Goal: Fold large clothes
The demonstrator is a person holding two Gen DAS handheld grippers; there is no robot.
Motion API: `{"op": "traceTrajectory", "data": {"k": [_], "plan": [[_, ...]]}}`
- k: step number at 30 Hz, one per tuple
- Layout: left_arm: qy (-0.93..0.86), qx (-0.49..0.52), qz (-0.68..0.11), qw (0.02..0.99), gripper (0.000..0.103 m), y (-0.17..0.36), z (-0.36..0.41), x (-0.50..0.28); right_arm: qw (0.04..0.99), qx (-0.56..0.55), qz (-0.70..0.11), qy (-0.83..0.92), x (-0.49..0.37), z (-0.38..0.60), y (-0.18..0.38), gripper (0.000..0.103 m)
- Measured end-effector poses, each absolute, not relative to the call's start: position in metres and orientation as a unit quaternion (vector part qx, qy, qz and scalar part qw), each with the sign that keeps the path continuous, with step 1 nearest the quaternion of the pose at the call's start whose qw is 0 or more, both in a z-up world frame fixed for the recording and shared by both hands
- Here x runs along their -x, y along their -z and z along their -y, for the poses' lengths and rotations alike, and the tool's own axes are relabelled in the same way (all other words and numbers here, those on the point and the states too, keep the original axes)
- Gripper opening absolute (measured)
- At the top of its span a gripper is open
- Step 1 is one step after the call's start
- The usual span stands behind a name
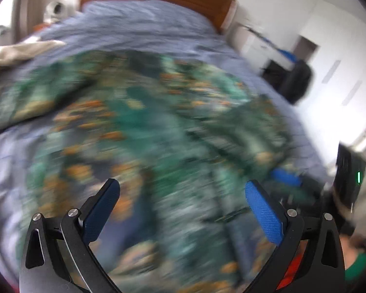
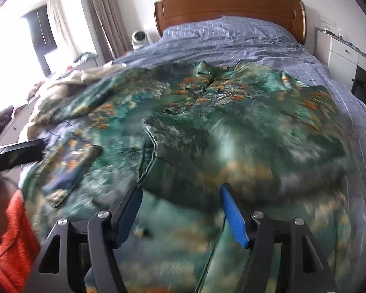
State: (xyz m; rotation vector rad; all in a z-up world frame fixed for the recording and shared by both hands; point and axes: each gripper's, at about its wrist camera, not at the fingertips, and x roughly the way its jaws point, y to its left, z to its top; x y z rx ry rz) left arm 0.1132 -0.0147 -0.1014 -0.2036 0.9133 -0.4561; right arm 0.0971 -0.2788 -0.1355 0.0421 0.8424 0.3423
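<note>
Large green garment with orange and pale print, spread wide and rumpled across a bed covered in blue checked bedding, collar end toward the wooden headboard, near hem toward both cameras. Left gripper above the near part of the cloth, blue-padded fingers spread wide apart, nothing between them; much of this view smeared by motion blur, so fine folds of the fabric hard to read. Right gripper likewise over the near hem, fingers parted with only cloth behind the gap, none of it pinched as far as can be seen. In the right wrist view, a fold running down the middle of the garment with a pale stitched edge, one sleeve out toward the right side of the bed, the other side bunched toward the left. Beige cloth heaped at the left edge of the bed, touching the green fabric there. Small white fan beside the headboard, near a curtain and a bright window. White drawer unit to the right of the bed. Orange sleeve at the lower left of the right wrist view, with the dark body of the other tool just above it.
</note>
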Motion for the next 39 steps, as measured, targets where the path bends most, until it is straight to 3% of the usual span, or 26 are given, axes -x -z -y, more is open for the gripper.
{"op": "traceTrajectory", "data": {"k": [4, 6, 7, 8, 9, 14, 18, 24, 27, 29, 33, 37, 39], "plan": [[0.264, 0.106, -0.484, 0.828, 0.101, 0.127, 0.072, -0.168, 0.903, -0.050, -0.394, -0.164, -0.061, 0.295, 0.124, 0.067], [0.251, 0.102, -0.512, 0.815, 0.090, 0.147, 0.095, -0.190, 0.905, -0.061, -0.389, -0.160, -0.051, 0.299, 0.121, 0.067], [0.237, 0.094, -0.526, 0.812, 0.064, 0.156, 0.105, -0.199, 0.907, -0.068, -0.386, -0.157, -0.045, 0.305, 0.119, 0.067], [0.224, 0.080, -0.535, 0.811, 0.024, 0.162, 0.113, -0.205, 0.908, -0.074, -0.383, -0.153, -0.040, 0.308, 0.118, 0.067], [0.218, 0.076, -0.536, 0.812, 0.009, 0.162, 0.117, -0.207, 0.910, -0.082, -0.380, -0.146, -0.035, 0.314, 0.116, 0.067], [0.245, 0.053, -0.465, 0.849, 0.006, 0.098, 0.113, -0.201, 0.922, -0.096, -0.360, -0.105, -0.019, 0.353, 0.107, 0.067], [0.213, 0.035, -0.414, 0.884, 0.006, 0.057, 0.085, -0.241, 0.927, -0.098, -0.353, -0.079, -0.043, 0.390, 0.093, 0.067], [0.139, 0.059, -0.470, 0.870, 0.007, 0.117, 0.039, -0.306, 0.946, -0.052, -0.317, -0.055, -0.137, 0.421, 0.054, 0.066], [0.124, 0.056, -0.483, 0.865, 0.009, 0.155, 0.031, -0.305, 0.940, -0.063, -0.332, -0.054, -0.206, 0.431, 0.053, 0.056], [0.123, 0.064, -0.485, 0.863, 0.011, 0.172, 0.026, -0.297, 0.936, -0.073, -0.340, -0.051, -0.249, 0.433, 0.061, 0.055], [0.128, 0.083, -0.469, 0.870, 0.015, 0.189, 0.018, -0.298, 0.926, -0.068, -0.363, -0.077, -0.327, 0.421, 0.099, 0.055], [0.134, 0.090, -0.461, 0.873, 0.016, 0.193, 0.012, -0.293, 0.862, -0.125, -0.486, -0.069, -0.383, 0.424, 0.193, 0.052], [0.135, 0.090, -0.458, 0.874, 0.016, 0.196, 0.012, -0.297, 0.870, -0.129, -0.471, -0.069, -0.380, 0.424, 0.202, 0.052]]}}
